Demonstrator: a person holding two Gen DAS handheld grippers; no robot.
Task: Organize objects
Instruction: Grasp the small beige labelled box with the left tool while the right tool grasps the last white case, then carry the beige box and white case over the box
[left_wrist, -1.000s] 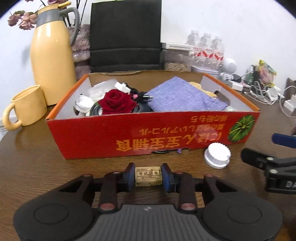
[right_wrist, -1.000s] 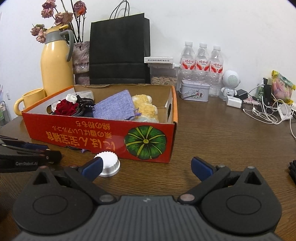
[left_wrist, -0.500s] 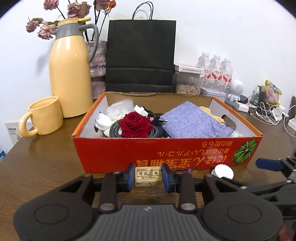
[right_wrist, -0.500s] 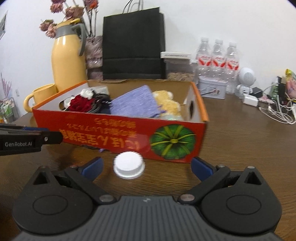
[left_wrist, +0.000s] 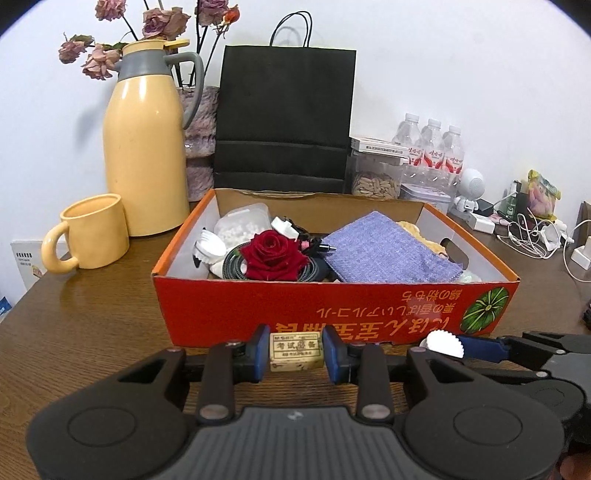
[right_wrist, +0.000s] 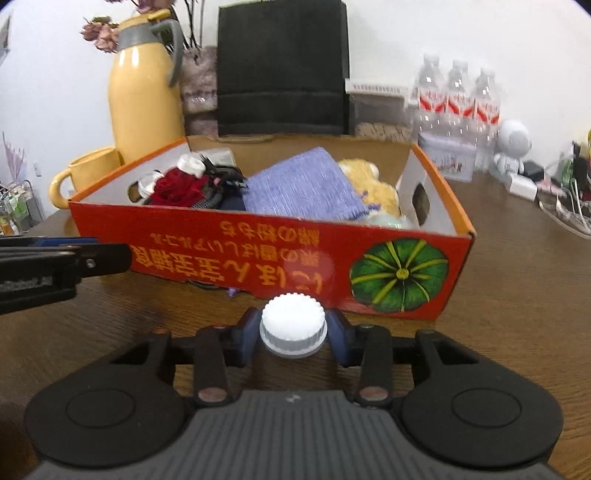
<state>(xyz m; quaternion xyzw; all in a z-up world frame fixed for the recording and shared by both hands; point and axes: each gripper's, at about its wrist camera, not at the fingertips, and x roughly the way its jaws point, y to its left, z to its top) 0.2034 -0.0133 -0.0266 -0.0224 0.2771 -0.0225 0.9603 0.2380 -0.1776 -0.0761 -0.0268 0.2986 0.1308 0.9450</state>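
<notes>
Mug: a yellow one at the far left of the table, handle turned left, standing just beside the flask.
Flask: tall, yellow with a grey collar, upright behind the mug; dried roses rise behind it.
Left gripper: clenched on a small cream eraser with printed characters, both blue pads pressed to its sides, held in front of the box's near wall. Whether it is off the table I cannot quite tell.
Box: an open red carton in the middle of the table, print upside down and a green pumpkin picture at its right end.
Box contents, left to right: a clear tub of white pellets, a red rose on a coiled cable, a lilac cloth pouch, and a yellow plush toy near the right wall.
Black paper bag: upright against the wall behind the box.
Right gripper: its jaws have just been closing, and the blue pads now sit against both sides of a white ribbed cap, grasping it close to the box's near wall, below the pumpkin picture.
Water bottles: three with red labels, far right, behind a clear jar of seeds.
Small white robot figure: right of the bottles, near a tangle of white cables.
</notes>
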